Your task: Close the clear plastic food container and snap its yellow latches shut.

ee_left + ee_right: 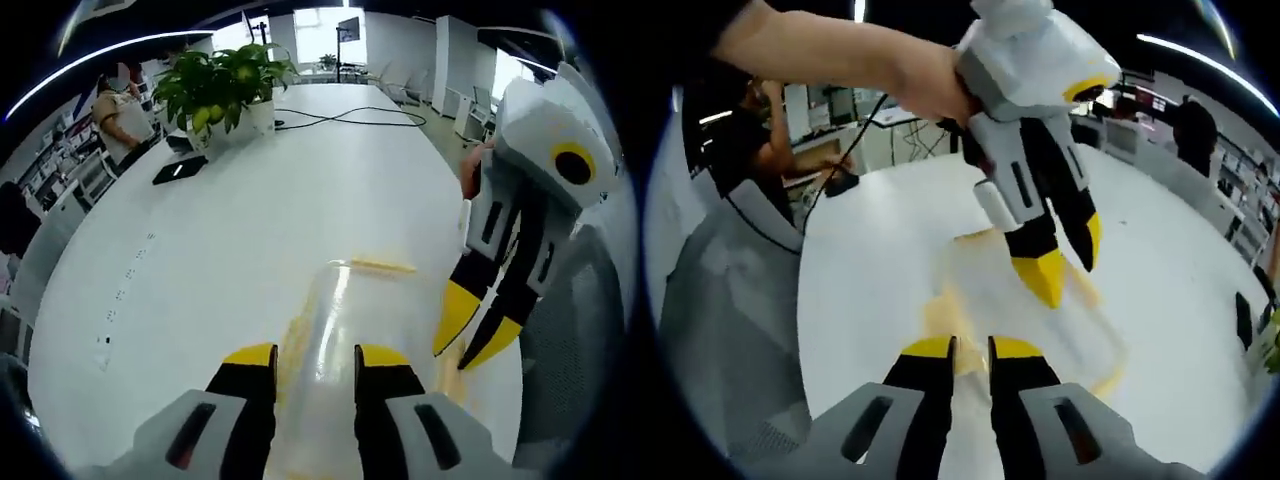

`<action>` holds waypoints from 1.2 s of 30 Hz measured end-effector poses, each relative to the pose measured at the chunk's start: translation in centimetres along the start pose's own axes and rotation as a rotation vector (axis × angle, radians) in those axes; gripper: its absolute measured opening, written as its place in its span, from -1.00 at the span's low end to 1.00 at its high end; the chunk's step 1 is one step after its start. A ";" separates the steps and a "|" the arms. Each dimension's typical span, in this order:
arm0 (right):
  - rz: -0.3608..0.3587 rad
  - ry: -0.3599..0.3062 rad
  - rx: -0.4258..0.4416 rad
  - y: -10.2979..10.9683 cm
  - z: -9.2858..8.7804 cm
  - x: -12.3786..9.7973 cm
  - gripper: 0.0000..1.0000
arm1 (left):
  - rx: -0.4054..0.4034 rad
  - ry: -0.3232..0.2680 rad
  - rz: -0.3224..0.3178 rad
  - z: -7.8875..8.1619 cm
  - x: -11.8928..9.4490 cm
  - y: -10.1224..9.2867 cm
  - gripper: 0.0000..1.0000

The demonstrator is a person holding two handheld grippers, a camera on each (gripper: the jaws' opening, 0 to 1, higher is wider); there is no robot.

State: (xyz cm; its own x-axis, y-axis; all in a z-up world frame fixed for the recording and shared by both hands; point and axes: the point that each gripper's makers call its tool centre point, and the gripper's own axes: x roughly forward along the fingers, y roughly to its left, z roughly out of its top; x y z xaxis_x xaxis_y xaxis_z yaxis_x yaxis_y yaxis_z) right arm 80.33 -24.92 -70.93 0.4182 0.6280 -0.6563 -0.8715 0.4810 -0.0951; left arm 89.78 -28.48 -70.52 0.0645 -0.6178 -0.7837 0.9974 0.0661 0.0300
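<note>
Left gripper view alone shows plant; container below.

The container is clear with yellow latches on a white table. Both grippers, left and right, are white and grey with black jaws tipped yellow. The far plant is green in a white pot.
</note>
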 end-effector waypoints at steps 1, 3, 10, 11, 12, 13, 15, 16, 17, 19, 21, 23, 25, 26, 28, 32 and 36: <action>-0.008 0.008 -0.033 0.0 -0.1 0.0 -0.75 | -0.023 0.012 -0.024 -0.1 0.1 -0.1 -0.54; -0.022 0.024 -0.090 0.0 -0.1 0.1 -0.69 | -0.057 0.032 -0.062 -0.2 0.2 -0.1 -0.54; -0.041 0.034 -0.131 -0.3 -0.2 0.3 -0.64 | -0.062 0.071 -0.101 -0.1 0.6 0.0 -0.54; -0.044 0.034 -0.131 -0.4 -0.2 0.3 -0.64 | -0.065 0.075 -0.106 -0.1 0.6 0.0 -0.54; -0.045 0.034 -0.132 -0.4 -0.2 0.3 -0.64 | -0.066 0.079 -0.108 -0.1 0.6 0.0 -0.54; -0.046 0.034 -0.135 -0.4 -0.2 0.4 -0.64 | -0.068 0.083 -0.112 -0.1 0.6 0.0 -0.54; -0.050 0.039 -0.152 -0.4 -0.2 0.5 -0.62 | -0.072 0.090 -0.120 -0.1 0.7 0.0 -0.53; -0.050 0.040 -0.156 -0.4 -0.2 0.5 -0.62 | -0.077 0.093 -0.124 -0.2 0.7 0.0 -0.53; -0.054 0.044 -0.171 -0.4 -0.2 0.6 -0.61 | -0.084 0.098 -0.130 -0.2 0.7 0.0 -0.53; -0.062 0.049 -0.199 -0.3 -0.2 0.7 -0.59 | -0.091 0.106 -0.137 -0.2 0.8 0.0 -0.52; -0.079 0.057 -0.237 -0.5 -0.2 0.8 -0.60 | -0.097 0.115 -0.149 -0.2 0.8 -0.1 -0.50; -0.084 0.060 -0.247 -0.4 -0.3 0.9 -0.59 | -0.109 0.128 -0.159 -0.4 0.9 -0.3 -0.44; -0.085 0.061 -0.255 -0.4 -0.3 1.0 -0.56 | -0.116 0.139 -0.165 -0.4 0.9 -0.4 -0.42; -0.089 0.064 -0.264 -0.4 -0.3 1.0 -0.56 | -0.116 0.142 -0.165 -0.5 0.9 -0.4 -0.42; -0.097 0.069 -0.283 -0.7 -0.2 1.0 -0.59 | -0.112 0.150 -0.163 -0.4 0.9 -0.5 -0.42; -0.095 0.073 -0.297 -0.7 -0.2 1.3 -0.55 | -0.115 0.157 -0.160 -0.5 0.9 -0.5 -0.41; -0.091 0.081 -0.331 -0.7 -0.2 1.4 -0.53 | -0.135 0.163 -0.155 -0.6 0.8 -0.5 -0.40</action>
State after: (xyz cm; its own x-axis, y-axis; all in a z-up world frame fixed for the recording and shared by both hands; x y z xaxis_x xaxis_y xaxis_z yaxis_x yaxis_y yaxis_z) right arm 81.48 -24.53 -71.97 0.4881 0.5342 -0.6902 -0.8728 0.3003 -0.3849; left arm 89.27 -28.58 -71.56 -0.1057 -0.4950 -0.8624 0.9808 0.0913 -0.1725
